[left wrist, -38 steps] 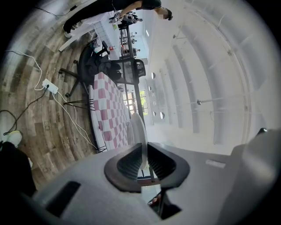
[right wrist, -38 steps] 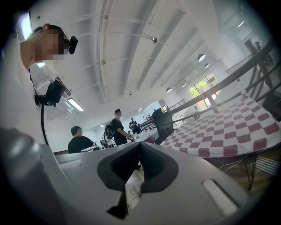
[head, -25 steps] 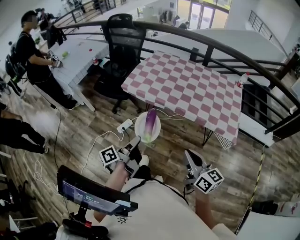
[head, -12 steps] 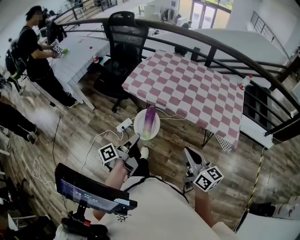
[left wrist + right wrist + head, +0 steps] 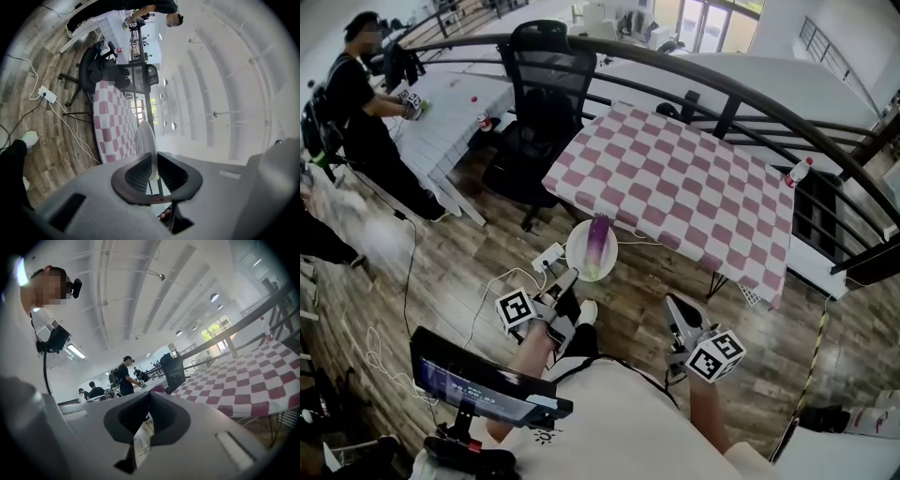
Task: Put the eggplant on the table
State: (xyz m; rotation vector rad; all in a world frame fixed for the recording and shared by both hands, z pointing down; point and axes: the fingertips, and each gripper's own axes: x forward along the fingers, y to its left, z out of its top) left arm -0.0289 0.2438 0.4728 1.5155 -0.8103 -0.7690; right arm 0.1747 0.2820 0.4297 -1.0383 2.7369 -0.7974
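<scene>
White round plate point(image 5: 579, 255) bearing purple eggplant point(image 5: 600, 240) is clamped by left gripper point(image 5: 569, 279); right gripper point(image 5: 673, 303) closed.

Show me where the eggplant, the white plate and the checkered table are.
eggplant point(image 5: 600, 240): head view, its purple middle.
white plate point(image 5: 575, 253): head view, left rim.
checkered table point(image 5: 675, 178): head view, centre of the cloth.
</scene>
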